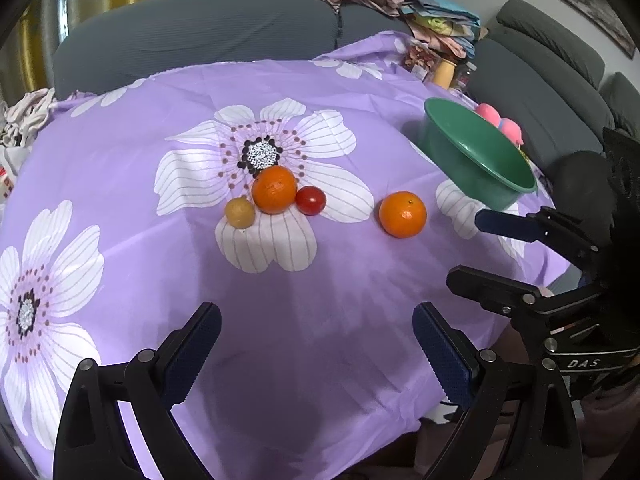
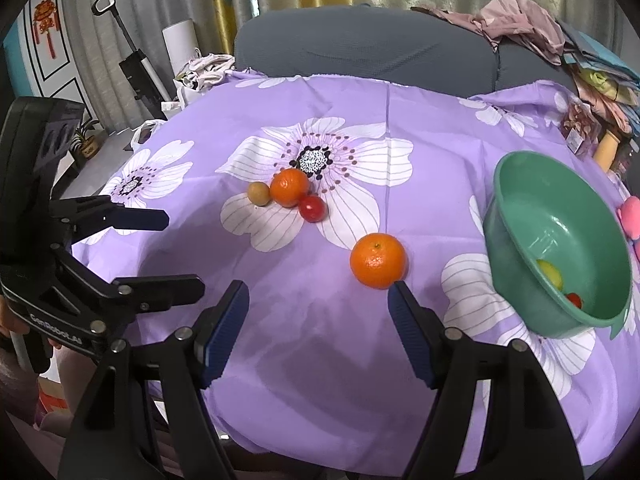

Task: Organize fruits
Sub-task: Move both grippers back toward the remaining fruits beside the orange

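Note:
On the purple flowered cloth (image 1: 340, 92) a lone orange (image 1: 403, 214) (image 2: 378, 261) lies just beyond the right finger of my right gripper (image 2: 318, 292), which is open and empty. Further left, a second orange (image 1: 274, 190) (image 2: 289, 187), a small red tomato (image 1: 310, 200) (image 2: 312, 208) and a tan round fruit (image 1: 240, 212) (image 2: 259, 193) touch in a cluster. My left gripper (image 1: 316, 316) (image 2: 180, 250) hovers open, short of that cluster. The green bowl (image 1: 452, 156) (image 2: 560, 216) at the right holds a yellow fruit (image 2: 549, 274) and a red one (image 2: 574, 300).
A grey sofa (image 1: 200, 36) (image 2: 360, 44) wraps the far and right sides of the table, with piled clothes (image 2: 520, 24) on it. A pink toy (image 1: 500, 120) and a yellow bottle (image 1: 444, 74) stand behind the bowl. The cloth's near edge drops off below both grippers.

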Action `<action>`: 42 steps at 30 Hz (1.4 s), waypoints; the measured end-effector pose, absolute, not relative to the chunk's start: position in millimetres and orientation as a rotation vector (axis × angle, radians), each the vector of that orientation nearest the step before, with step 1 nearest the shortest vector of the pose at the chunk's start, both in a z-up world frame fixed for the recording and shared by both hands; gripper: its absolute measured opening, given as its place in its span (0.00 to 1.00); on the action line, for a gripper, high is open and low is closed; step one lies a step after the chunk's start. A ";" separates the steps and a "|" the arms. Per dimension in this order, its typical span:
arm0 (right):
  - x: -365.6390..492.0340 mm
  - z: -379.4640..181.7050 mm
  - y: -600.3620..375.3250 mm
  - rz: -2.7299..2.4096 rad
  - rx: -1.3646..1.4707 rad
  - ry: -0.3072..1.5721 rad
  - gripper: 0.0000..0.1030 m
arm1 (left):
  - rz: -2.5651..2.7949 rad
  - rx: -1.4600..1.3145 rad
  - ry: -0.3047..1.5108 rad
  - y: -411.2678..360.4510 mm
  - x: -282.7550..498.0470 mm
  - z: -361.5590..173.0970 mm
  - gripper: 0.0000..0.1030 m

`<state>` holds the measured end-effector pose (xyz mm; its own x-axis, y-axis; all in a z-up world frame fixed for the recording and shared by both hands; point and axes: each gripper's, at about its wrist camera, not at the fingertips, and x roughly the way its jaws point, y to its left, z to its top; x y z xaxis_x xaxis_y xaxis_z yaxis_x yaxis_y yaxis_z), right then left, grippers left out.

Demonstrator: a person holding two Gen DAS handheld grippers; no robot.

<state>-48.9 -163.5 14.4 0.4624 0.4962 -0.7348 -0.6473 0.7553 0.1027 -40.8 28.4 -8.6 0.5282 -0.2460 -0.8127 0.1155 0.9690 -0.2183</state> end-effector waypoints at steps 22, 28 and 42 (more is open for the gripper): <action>-25.7 1.0 -159.8 0.750 -0.163 0.883 0.71 | -0.181 -0.171 0.973 46.7 -30.9 -4.2 0.93; -15.7 -0.8 -154.5 0.759 -0.171 0.895 0.71 | -0.199 -0.161 0.976 47.5 -22.1 -4.2 0.93; 2.3 -8.8 -136.6 0.779 -0.207 0.917 0.71 | -0.229 -0.134 0.998 48.2 0.1 -10.6 0.93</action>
